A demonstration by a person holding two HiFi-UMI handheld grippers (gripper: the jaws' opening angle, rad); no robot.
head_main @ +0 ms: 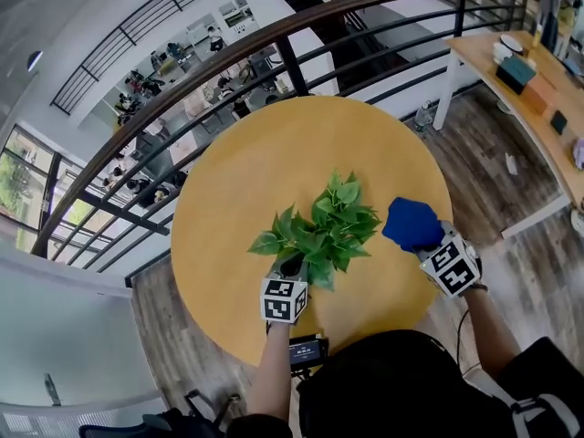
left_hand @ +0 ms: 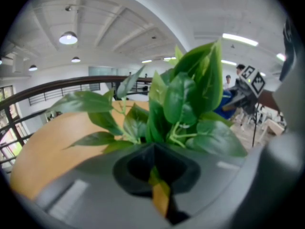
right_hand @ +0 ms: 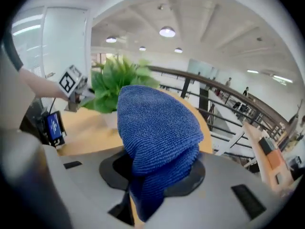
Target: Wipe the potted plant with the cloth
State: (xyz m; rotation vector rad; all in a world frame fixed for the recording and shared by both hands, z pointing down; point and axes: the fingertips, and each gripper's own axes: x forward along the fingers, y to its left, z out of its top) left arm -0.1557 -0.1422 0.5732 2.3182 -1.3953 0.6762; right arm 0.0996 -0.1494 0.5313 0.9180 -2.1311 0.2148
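The potted plant (head_main: 324, 226) with broad green leaves stands near the front of the round wooden table (head_main: 255, 162). My left gripper (head_main: 294, 267) sits at the plant's near side, its jaws closed with a yellowish leaf (left_hand: 159, 192) pinched in the seam; the leaves (left_hand: 181, 104) fill that view. My right gripper (head_main: 423, 246) hovers just right of the plant, shut on a bunched blue cloth (head_main: 412, 224), which bulges out over the jaws (right_hand: 157, 128). The cloth stands a little apart from the leaves. In the right gripper view the plant (right_hand: 116, 87) and its pale pot show beyond the cloth.
A dark metal railing (head_main: 274, 44) curves behind the table, with a drop to a lower floor past it. A long wooden desk (head_main: 538, 89) with boxes stands at the upper right. A small lit screen (head_main: 307, 351) hangs below the table's near edge.
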